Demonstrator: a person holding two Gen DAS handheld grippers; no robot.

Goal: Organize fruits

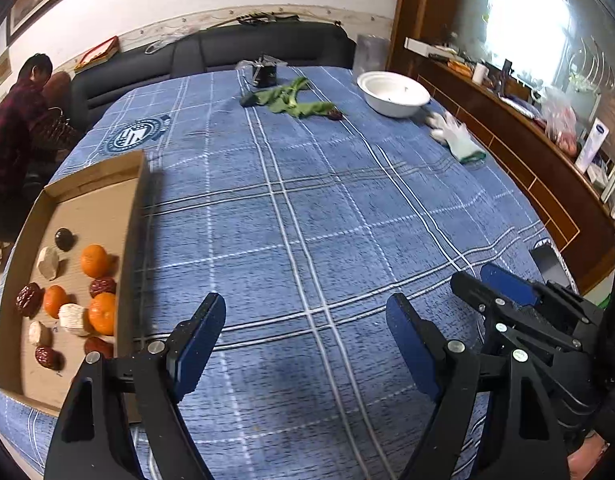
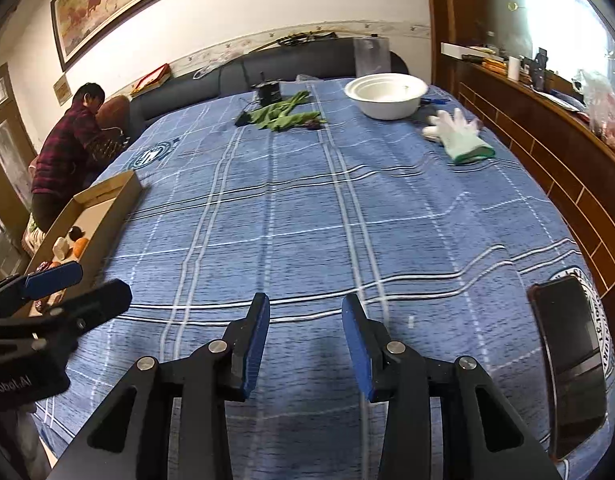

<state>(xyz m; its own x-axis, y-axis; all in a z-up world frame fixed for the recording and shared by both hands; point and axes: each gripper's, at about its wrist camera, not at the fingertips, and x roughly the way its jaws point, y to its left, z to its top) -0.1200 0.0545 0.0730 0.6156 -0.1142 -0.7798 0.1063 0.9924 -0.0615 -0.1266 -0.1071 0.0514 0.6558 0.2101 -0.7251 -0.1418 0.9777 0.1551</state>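
A shallow cardboard tray (image 1: 99,184) lies at the table's left edge and holds several fruits: mandarins (image 1: 94,260), red dates (image 1: 28,299), pale peeled pieces (image 1: 72,319) and a dark round fruit (image 1: 63,238). The tray also shows in the right wrist view (image 2: 107,196). My left gripper (image 1: 307,312) is open and empty over the blue plaid cloth, right of the tray. My right gripper (image 2: 305,312) is open and empty over the cloth's middle. It shows at the right of the left wrist view (image 1: 495,280). The left gripper shows at the left of the right wrist view (image 2: 79,284).
A white bowl (image 1: 393,94) stands at the far right, with white gloves (image 1: 455,136) beside it. Green leafy vegetables (image 1: 295,100) and a dark object (image 1: 265,70) lie at the far middle. A black phone (image 2: 571,360) lies near right. A person (image 1: 19,128) sits at the left.
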